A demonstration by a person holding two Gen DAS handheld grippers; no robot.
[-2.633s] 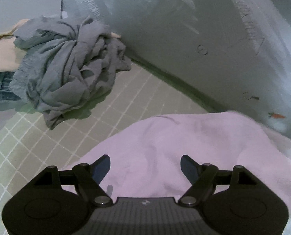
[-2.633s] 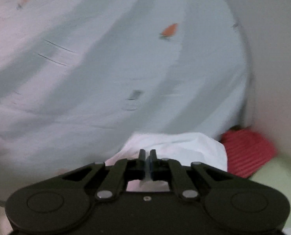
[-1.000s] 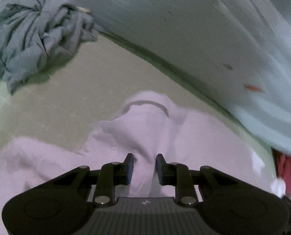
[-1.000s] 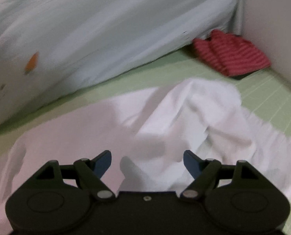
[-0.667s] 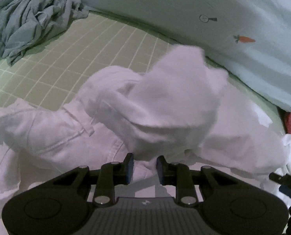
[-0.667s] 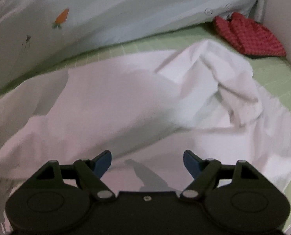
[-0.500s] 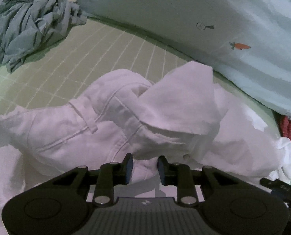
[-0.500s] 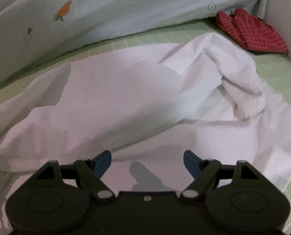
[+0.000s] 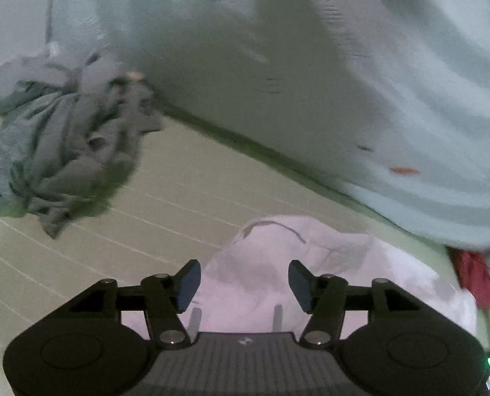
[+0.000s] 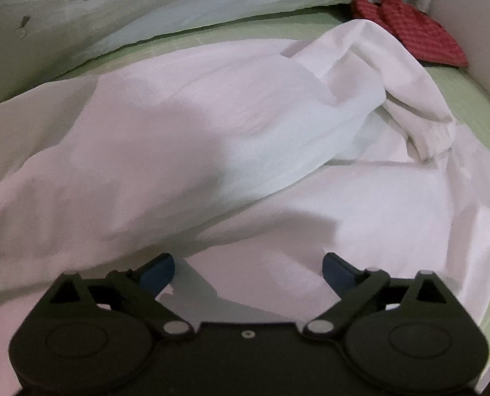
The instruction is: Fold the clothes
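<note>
Left wrist view: my left gripper [image 9: 241, 283] is opening, its fingers pinching nothing, above the white garment [image 9: 278, 264] on the green mat [image 9: 179, 191]. Right wrist view: my right gripper [image 10: 248, 269] is opening wide over the same rumpled garment [image 10: 212, 125]; I should seize one clean edge, not bunched layers.
</note>
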